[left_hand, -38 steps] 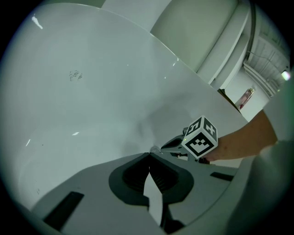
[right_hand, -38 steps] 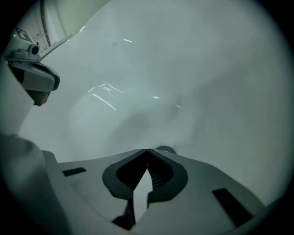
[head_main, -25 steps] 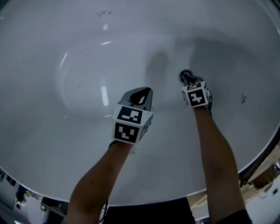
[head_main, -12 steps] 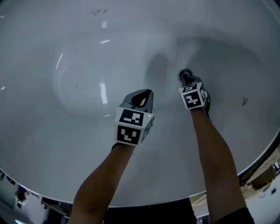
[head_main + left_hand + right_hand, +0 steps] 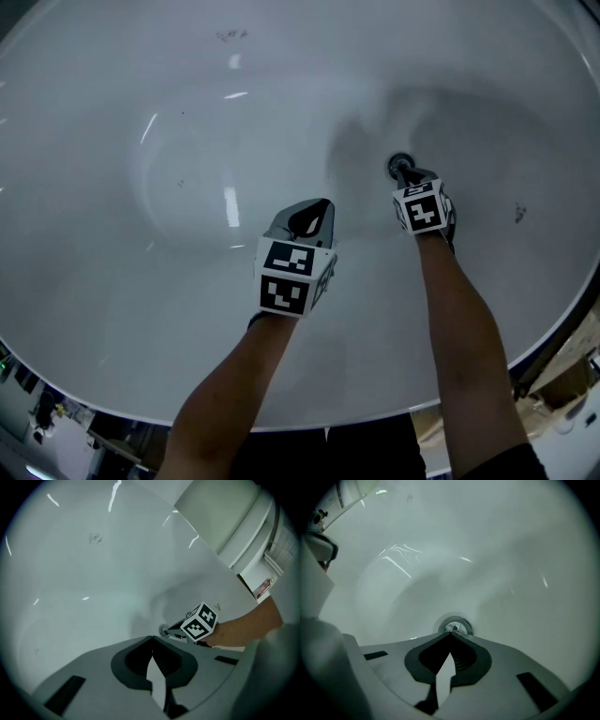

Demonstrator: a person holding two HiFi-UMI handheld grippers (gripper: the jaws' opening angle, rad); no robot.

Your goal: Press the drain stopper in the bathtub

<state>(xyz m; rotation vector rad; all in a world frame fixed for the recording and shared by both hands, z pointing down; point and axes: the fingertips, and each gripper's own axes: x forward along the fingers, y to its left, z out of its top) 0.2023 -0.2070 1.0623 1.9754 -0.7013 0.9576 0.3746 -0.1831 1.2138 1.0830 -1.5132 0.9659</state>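
Note:
The round chrome drain stopper (image 5: 455,624) sits in the floor of the white bathtub (image 5: 187,112). My right gripper (image 5: 451,632) is shut, its closed tips resting against the stopper's near edge; in the head view the right gripper (image 5: 405,172) reaches the dark drain stopper (image 5: 398,163). My left gripper (image 5: 311,212) is shut and empty, held over the tub floor to the left of the drain. From the left gripper view, that left gripper (image 5: 152,637) points toward the stopper (image 5: 164,631) and the right gripper's marker cube (image 5: 199,623).
The tub's rim (image 5: 553,328) curves along the lower right. A white toilet (image 5: 234,522) stands beyond the tub's edge in the left gripper view. A few dark smudges (image 5: 518,213) mark the tub wall.
Both grippers hold almost the same places; the view has shifted slightly. The right gripper stays at the drain.

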